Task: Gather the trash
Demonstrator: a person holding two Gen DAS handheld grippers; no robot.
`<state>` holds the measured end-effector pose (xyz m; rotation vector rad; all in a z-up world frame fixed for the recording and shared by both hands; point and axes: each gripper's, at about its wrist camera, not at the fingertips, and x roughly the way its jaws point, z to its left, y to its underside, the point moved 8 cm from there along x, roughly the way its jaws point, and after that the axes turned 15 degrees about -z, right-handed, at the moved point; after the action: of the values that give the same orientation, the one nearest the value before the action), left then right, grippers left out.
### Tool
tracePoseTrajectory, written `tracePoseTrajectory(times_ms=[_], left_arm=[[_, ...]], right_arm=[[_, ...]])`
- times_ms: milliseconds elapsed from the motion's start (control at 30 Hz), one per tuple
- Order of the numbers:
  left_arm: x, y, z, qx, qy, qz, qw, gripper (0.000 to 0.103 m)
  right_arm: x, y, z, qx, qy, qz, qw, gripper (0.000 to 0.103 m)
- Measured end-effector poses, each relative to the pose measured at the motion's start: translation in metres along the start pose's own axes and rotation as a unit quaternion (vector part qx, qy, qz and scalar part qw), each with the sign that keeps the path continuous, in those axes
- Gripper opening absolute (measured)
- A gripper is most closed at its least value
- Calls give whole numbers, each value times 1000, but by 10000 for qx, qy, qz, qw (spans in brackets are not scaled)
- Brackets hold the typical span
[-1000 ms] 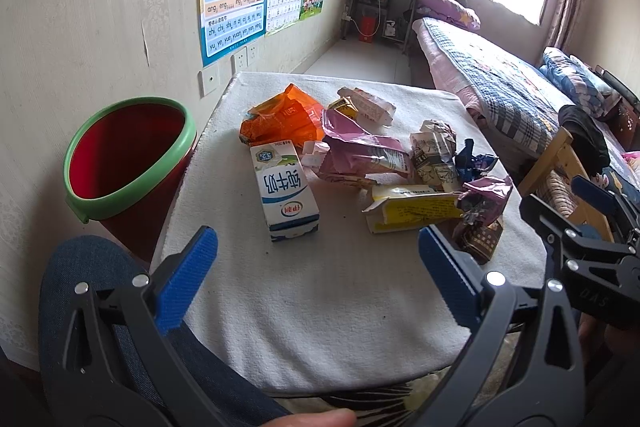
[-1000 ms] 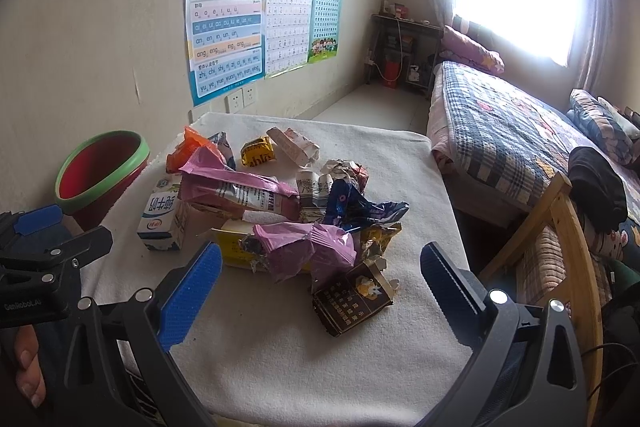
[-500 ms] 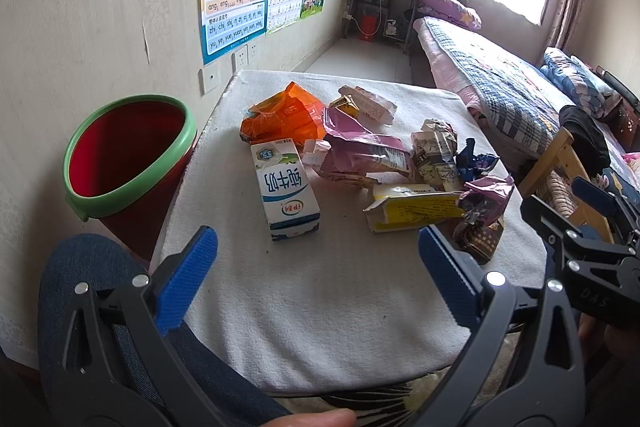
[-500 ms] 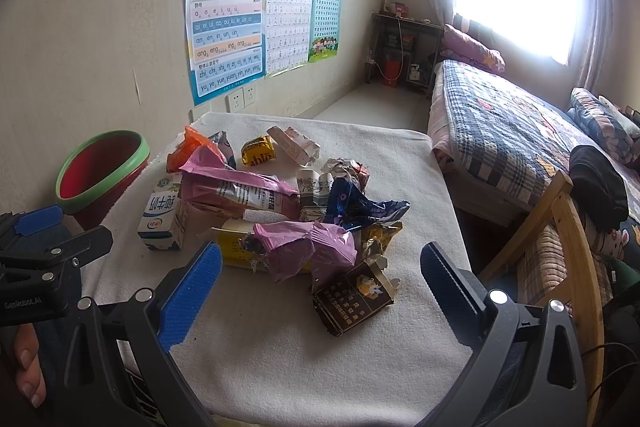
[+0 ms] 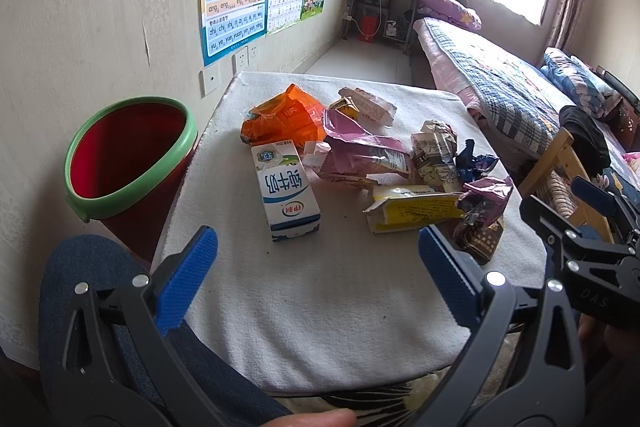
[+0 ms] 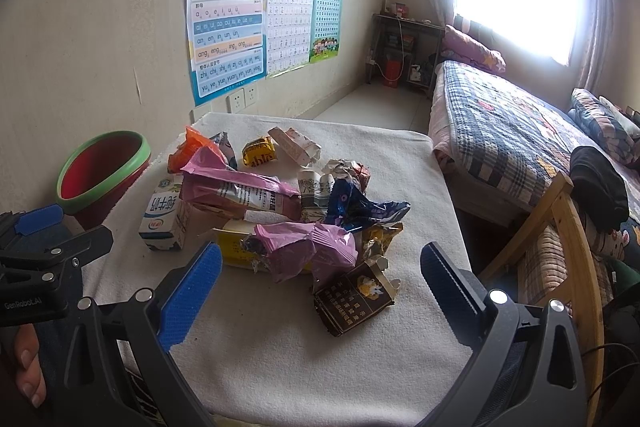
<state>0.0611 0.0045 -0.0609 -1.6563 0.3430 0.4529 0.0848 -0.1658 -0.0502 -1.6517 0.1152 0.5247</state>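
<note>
Trash lies piled on a white-covered table (image 5: 320, 291): a white and blue milk carton (image 5: 286, 193), an orange bag (image 5: 286, 117), a pink wrapper (image 5: 364, 157), a yellow box (image 5: 412, 209), a dark cigarette pack (image 6: 354, 301) and a crumpled pink wrapper (image 6: 308, 251). A red bin with a green rim (image 5: 128, 159) stands at the table's left side. My left gripper (image 5: 316, 279) hovers open at the near edge, short of the milk carton. My right gripper (image 6: 320, 287) is open too, just short of the cigarette pack. Neither holds anything.
A bed with a plaid quilt (image 6: 508, 115) runs along the right. A wooden chair frame (image 6: 560, 227) with dark clothes stands beside the table's right edge. Posters (image 6: 228, 19) hang on the left wall. A knee in jeans (image 5: 80, 279) is under my left gripper.
</note>
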Motion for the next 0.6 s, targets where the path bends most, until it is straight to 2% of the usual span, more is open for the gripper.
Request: tracePoseTrajectory(times_ms=[600], left_arm=[[19,-8,9,-219,-29,368,9991,99]], right_arm=[[13,-2,3,78,-243,222,9994,96]])
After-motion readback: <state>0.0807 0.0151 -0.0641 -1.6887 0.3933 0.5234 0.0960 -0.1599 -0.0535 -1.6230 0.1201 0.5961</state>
